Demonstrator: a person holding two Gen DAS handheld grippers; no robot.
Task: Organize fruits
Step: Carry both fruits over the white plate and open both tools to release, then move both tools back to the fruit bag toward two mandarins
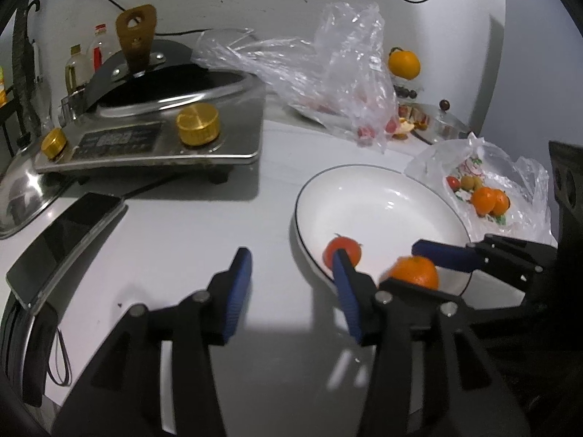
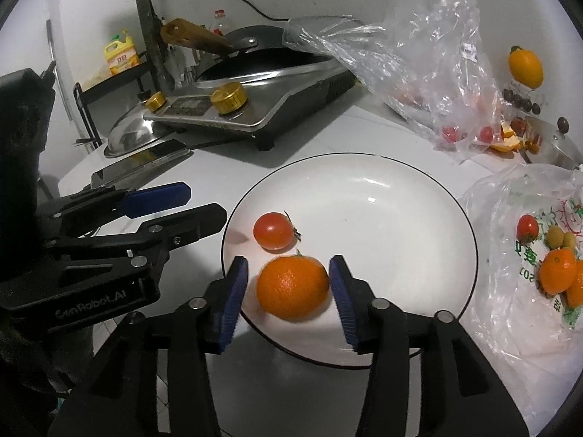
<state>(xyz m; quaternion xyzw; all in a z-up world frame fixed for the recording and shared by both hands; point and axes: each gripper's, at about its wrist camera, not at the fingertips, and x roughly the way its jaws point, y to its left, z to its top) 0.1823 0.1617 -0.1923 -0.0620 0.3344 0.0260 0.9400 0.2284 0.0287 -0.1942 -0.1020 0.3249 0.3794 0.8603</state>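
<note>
My right gripper (image 2: pixel 288 284) stands part open around the orange (image 2: pixel 292 287) on the plate (image 2: pixel 382 196), pads just clear of its sides, nothing gripped. The tomato (image 2: pixel 274 230) lies just beyond, at the orange's eleven o'clock. My left gripper (image 1: pixel 291 273) is part open and empty, over the plate's rim at nine o'clock. More fruit sits in the bag (image 2: pixel 517 255) at three o'clock.

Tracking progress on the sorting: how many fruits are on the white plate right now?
2. A cherry tomato lies near the white plate's left rim, and a mandarin sits just in front of it, between the open right gripper's pads. Nothing else shows on the plate.
</note>
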